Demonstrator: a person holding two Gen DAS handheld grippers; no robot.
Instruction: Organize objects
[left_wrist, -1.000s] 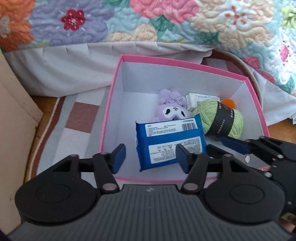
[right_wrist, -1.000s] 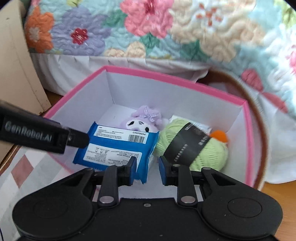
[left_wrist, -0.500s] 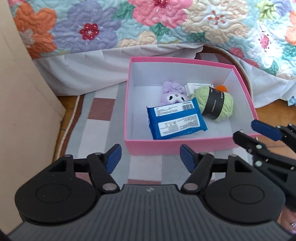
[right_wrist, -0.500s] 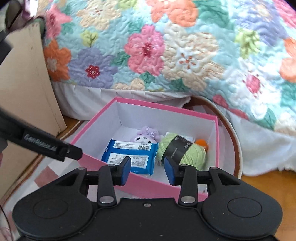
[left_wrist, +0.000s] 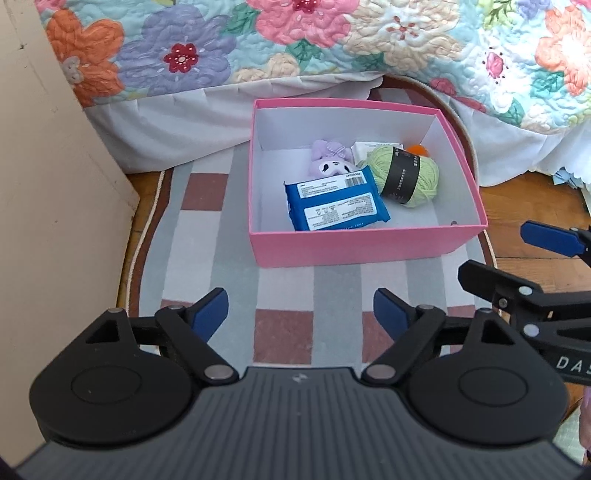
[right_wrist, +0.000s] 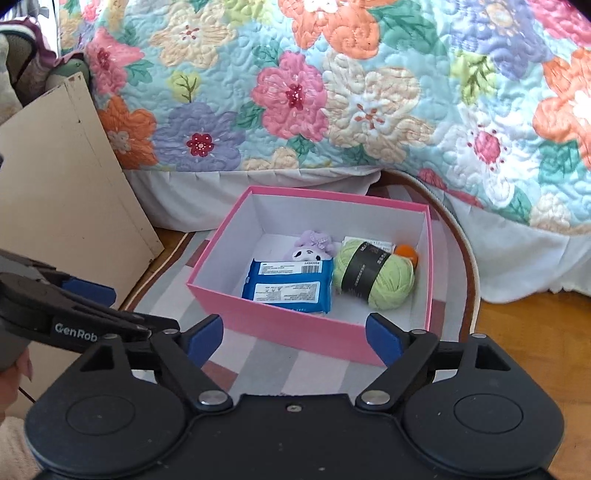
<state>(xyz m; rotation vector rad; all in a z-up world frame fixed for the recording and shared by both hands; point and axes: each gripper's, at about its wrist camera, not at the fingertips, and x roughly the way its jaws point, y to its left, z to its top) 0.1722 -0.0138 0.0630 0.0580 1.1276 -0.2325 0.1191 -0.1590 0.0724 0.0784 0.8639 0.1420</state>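
Note:
A pink box (left_wrist: 354, 249) (right_wrist: 295, 330) with a white inside stands on a striped rug. In it lie a blue wipes pack (left_wrist: 334, 205) (right_wrist: 290, 286), a purple plush toy (left_wrist: 328, 162) (right_wrist: 314, 247), a green yarn ball with a black band (left_wrist: 404, 173) (right_wrist: 375, 275), a white packet (left_wrist: 373, 147) and an orange thing (left_wrist: 417, 149), both partly hidden behind the yarn. My left gripper (left_wrist: 300, 312) is open and empty, above the rug in front of the box. My right gripper (right_wrist: 293, 338) is open and empty, near the box's front right.
A bed with a floral quilt (left_wrist: 332, 40) (right_wrist: 332, 92) and white skirt stands behind the box. A beige board (left_wrist: 48, 184) (right_wrist: 62, 177) stands at the left. The striped rug (left_wrist: 284, 295) lies on a wooden floor (right_wrist: 535, 332).
Both grippers have pulled back from inside the box to in front of it. The right gripper's jaws have opened wide. The things in the box have not moved.

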